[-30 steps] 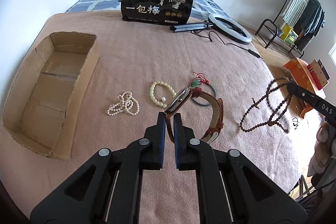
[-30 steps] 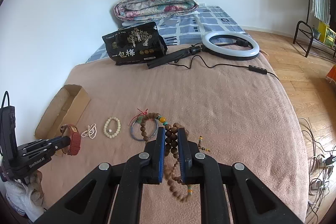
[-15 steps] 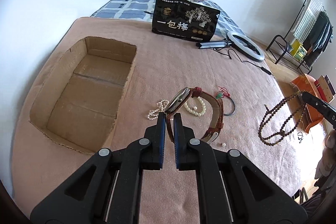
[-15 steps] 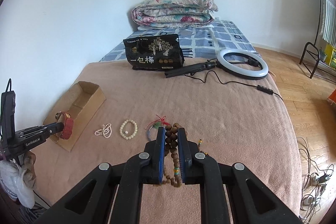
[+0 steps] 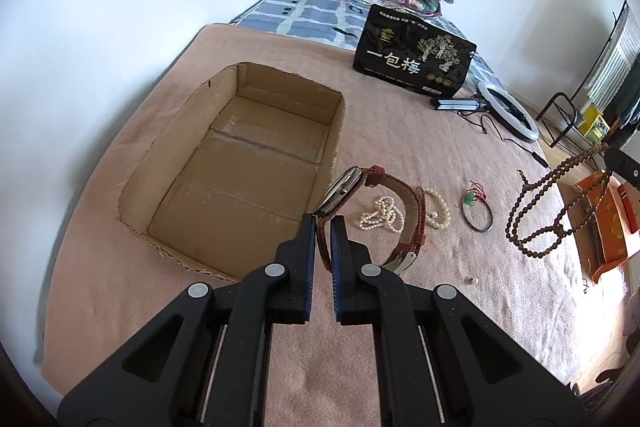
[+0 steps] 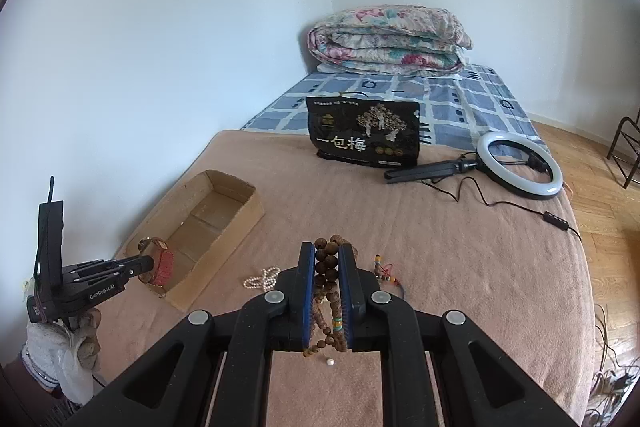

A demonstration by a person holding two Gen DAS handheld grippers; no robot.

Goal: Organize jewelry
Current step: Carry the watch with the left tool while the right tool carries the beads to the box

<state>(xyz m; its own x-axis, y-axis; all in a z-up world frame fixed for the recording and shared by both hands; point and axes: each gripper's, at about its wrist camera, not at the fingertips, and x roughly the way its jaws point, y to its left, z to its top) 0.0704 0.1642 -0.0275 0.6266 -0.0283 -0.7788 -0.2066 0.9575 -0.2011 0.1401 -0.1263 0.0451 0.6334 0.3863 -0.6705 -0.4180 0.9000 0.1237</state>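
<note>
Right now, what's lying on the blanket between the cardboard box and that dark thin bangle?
In the left wrist view, between the cardboard box and the bangle lie a white pearl strand and a cream bead bracelet.

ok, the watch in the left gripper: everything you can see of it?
The wristwatch has a round metal case with a pale dial, a reddish-brown woven-looking strap and a silver buckle hanging at the low end. The left gripper pinches its strap just below the case, holding it off the blanket, beside the near right corner of the cardboard box. Nothing else touches it.
</note>
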